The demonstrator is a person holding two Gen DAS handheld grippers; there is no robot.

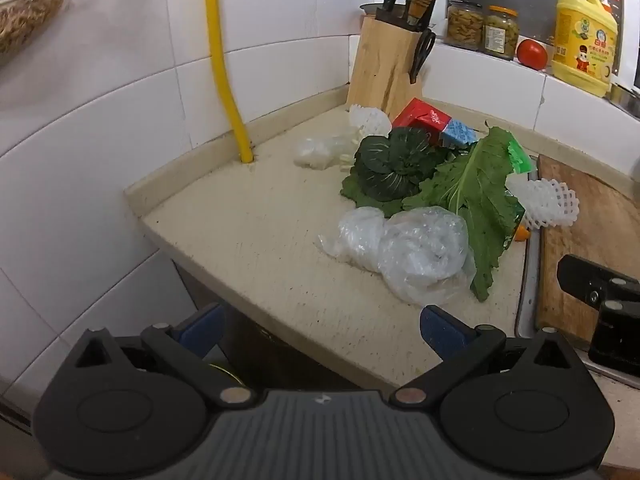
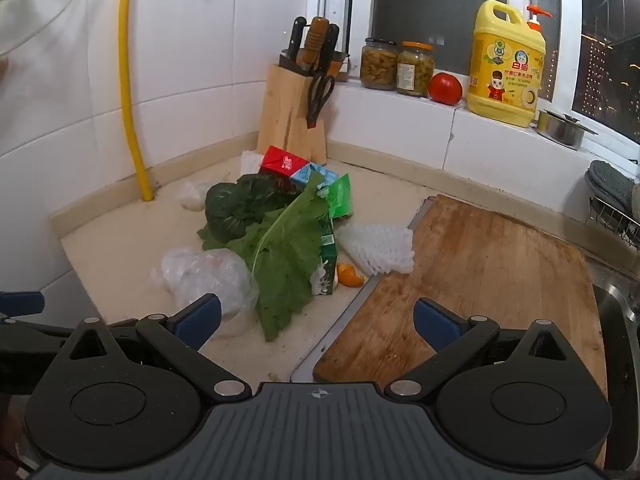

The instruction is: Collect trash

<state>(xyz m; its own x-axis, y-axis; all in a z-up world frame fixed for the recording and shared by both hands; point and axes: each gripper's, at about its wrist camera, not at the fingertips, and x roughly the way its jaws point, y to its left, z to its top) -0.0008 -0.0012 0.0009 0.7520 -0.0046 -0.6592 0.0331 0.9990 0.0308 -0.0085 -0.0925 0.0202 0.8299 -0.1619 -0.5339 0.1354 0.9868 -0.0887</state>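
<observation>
left gripper (image 1: 320, 326): wide open, empty | right gripper (image 2: 318, 322): wide open, empty | crumpled plastic bag (image 1: 416, 254): just ahead of left gripper

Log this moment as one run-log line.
phase: approach | left hand-held gripper: open, empty | right hand-held gripper: open, empty | trash pile: untouched on counter | nearest: crumpled plastic bag

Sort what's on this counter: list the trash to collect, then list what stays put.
Trash: crumpled plastic bag, leafy greens, red carton, green carton, foam net, orange peel.

Stays: knife block, jars, tomato, detergent jug, cutting board.
</observation>
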